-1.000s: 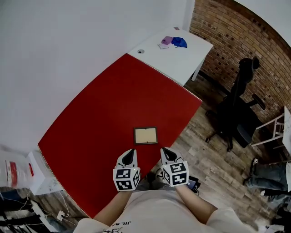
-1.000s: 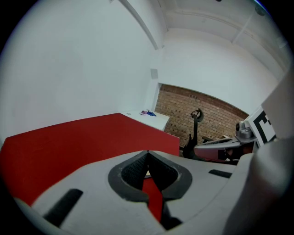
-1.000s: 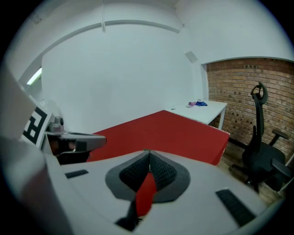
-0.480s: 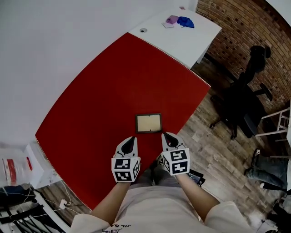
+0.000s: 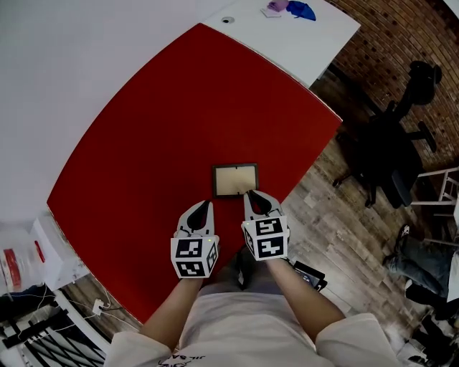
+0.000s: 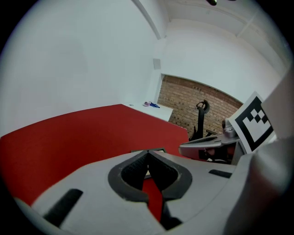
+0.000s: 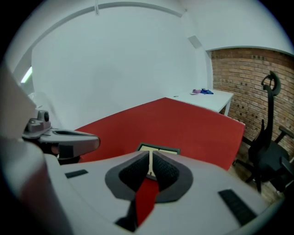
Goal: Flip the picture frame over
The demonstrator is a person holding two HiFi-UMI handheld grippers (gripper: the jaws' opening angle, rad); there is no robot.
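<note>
A small dark-edged picture frame (image 5: 234,179) with a beige panel facing up lies flat on the red table (image 5: 158,129), near its front edge. My right gripper (image 5: 252,194) is shut and empty, its tips at the frame's near right edge; whether they touch it I cannot tell. My left gripper (image 5: 204,206) is shut and empty too, just short of the frame's near left corner. In the right gripper view the frame (image 7: 161,149) shows straight past the closed jaws (image 7: 151,156). In the left gripper view only a sliver of the frame (image 6: 157,150) peeks over the closed jaws (image 6: 147,153).
A white table (image 5: 308,43) adjoins the red one at the far end, with a blue item (image 5: 301,10) and a purple one (image 5: 278,6) on it. A black office chair (image 5: 398,143) stands on the wooden floor at the right. Boxes and cables (image 5: 29,265) sit at the left.
Both grippers have moved forward and down toward the frame; the right one's tips went from well short of it to its near edge. The frame has not moved on the table.
</note>
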